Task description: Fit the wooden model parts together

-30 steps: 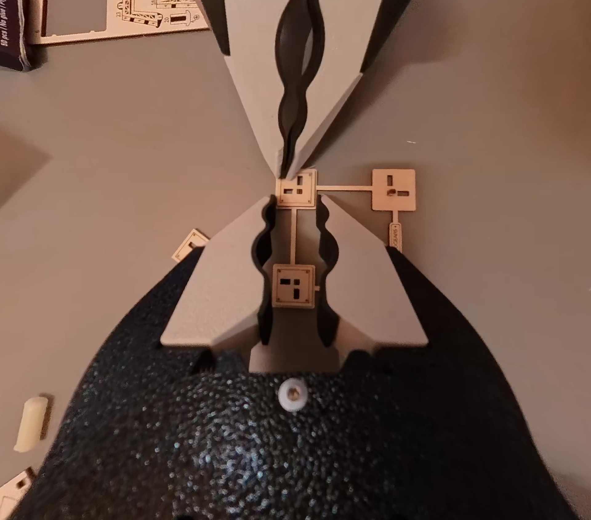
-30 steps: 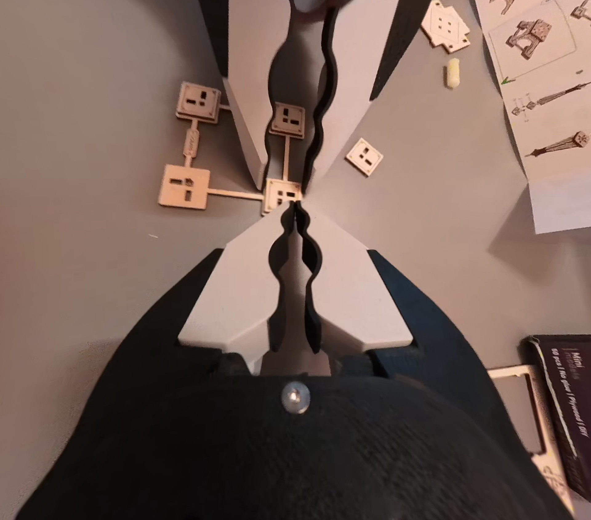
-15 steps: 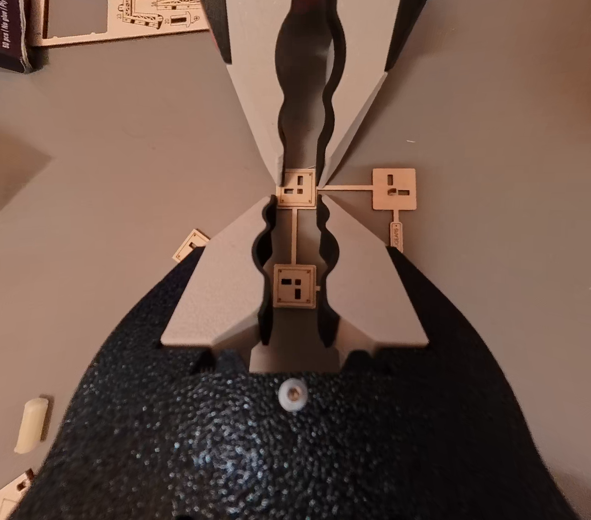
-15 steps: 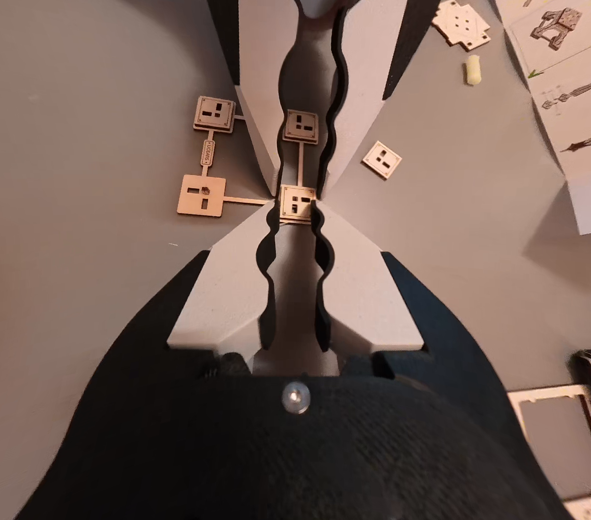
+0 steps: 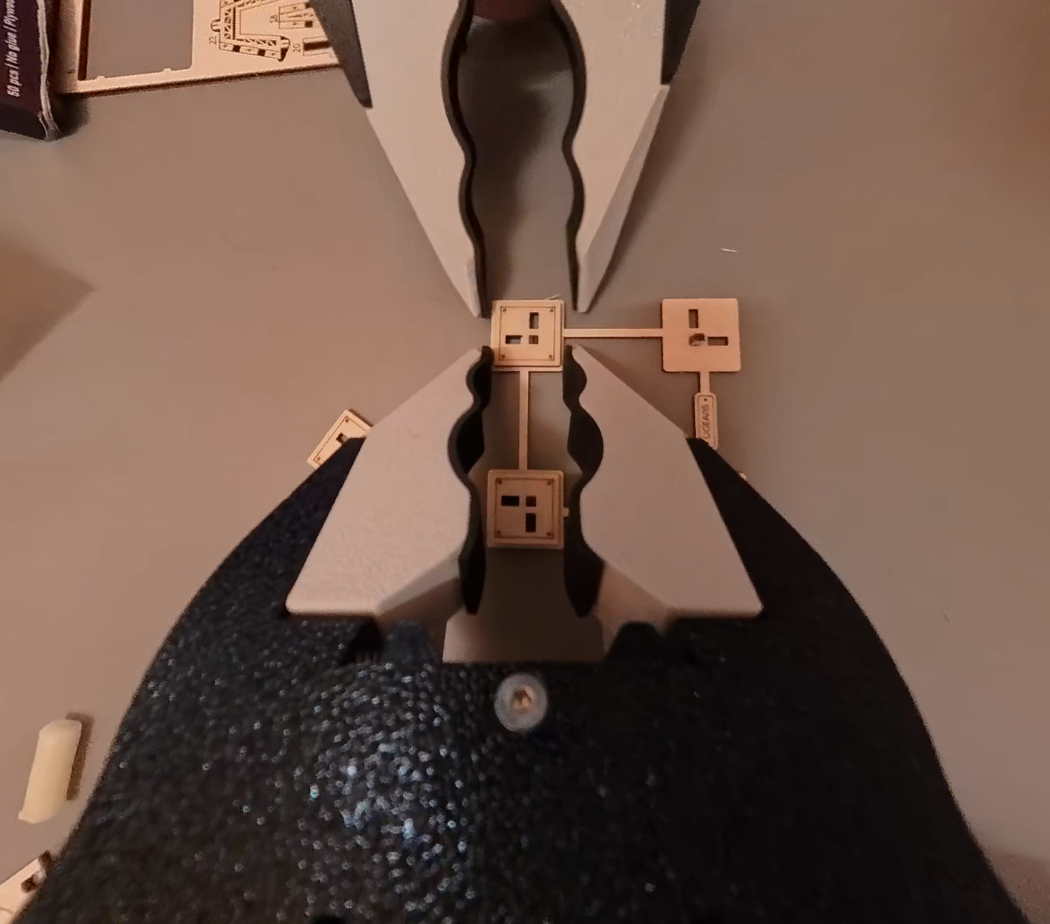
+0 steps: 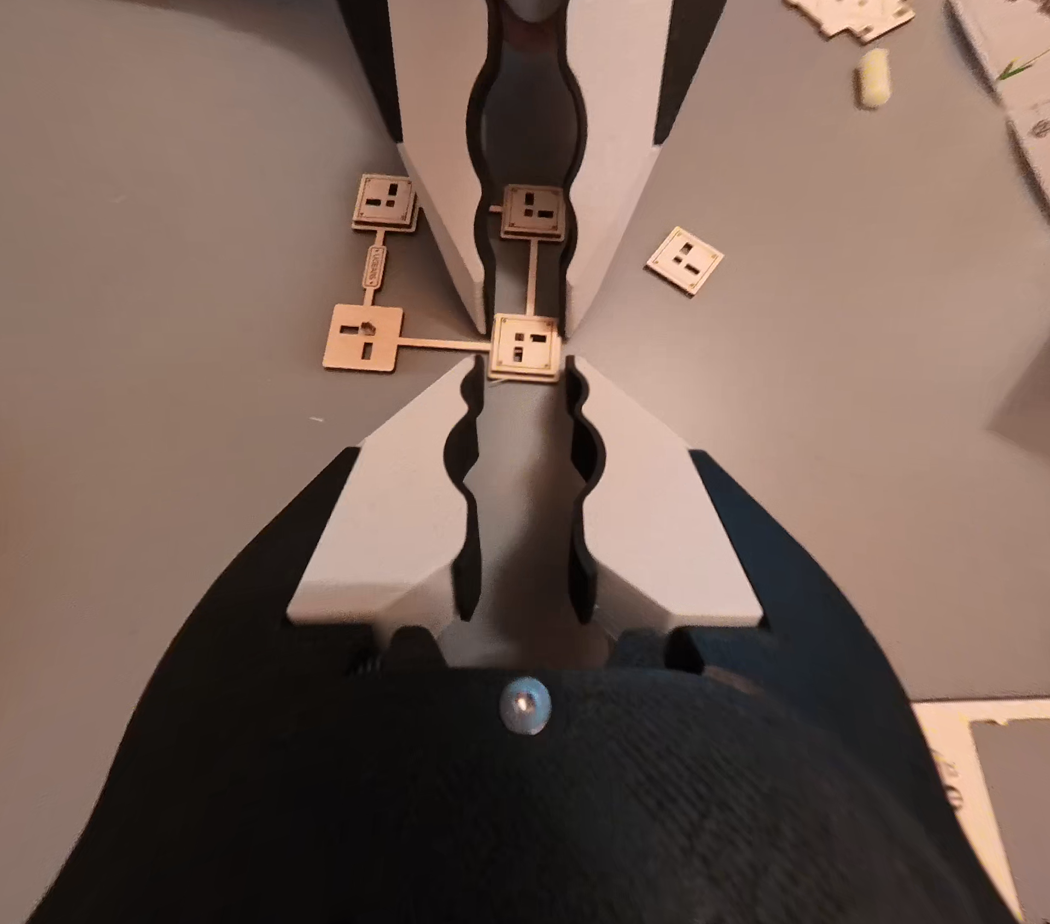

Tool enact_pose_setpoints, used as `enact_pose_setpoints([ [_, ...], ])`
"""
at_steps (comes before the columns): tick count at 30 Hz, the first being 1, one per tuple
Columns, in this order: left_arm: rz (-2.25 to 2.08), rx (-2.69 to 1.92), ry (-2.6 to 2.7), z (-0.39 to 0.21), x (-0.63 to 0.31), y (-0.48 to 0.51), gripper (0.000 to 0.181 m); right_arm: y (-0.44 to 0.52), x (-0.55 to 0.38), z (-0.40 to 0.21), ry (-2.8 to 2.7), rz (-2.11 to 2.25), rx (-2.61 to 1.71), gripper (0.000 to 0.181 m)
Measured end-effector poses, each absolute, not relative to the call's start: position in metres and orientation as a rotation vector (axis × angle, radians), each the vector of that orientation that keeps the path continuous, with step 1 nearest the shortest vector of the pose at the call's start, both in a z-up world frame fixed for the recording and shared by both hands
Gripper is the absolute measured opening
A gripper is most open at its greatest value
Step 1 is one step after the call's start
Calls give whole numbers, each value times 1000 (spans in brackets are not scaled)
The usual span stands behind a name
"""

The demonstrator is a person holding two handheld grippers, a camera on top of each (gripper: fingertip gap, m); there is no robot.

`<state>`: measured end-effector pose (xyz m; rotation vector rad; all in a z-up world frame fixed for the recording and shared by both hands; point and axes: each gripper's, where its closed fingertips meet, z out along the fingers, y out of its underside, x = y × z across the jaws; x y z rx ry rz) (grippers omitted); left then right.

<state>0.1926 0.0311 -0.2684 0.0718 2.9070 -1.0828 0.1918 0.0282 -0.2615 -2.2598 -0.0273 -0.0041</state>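
wooden model parts (image 5: 528, 419): squares joined by thin sprues, flat on grey table (image 5: 852, 158), corner square between facing tips. left gripper (image 5: 527, 357) at 6 o'clock, released; right gripper (image 5: 528, 311) at 12, released. advice: pinch square edges, avoid sprues, lift level.

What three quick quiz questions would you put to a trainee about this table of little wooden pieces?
1. True or false: the right gripper is shut on a wooden square.
2. How many squares are joined by thin strips in the linked wooden frame? A: two. B: four. C: six.
3. Fill in: the loose wooden square lies ___ (touching / apart from) the frame.

Key: 1 false, its fingers are spread open. 2 B. 3 apart from.
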Motion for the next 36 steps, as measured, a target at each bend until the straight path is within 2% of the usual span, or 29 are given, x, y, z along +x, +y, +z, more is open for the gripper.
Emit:
enact_pose_setpoints([
  [2, -1086, 69, 2909, -268, 193, 31, 23, 28, 191, -265, -26, 9, -2284, 33],
  [12, -1091, 92, 2902, -268, 192, 31, 22, 29, 192, -264, 46, 150, -2271, 22],
  [18, -1089, 97, 2898, -268, 192, 31, 22, 29, 192, -263, 88, 240, -2261, 22],
  [36, -1080, 18, 2934, -269, 192, 31, 22, 30, 191, -264, 11, -23, -2276, 23],
])
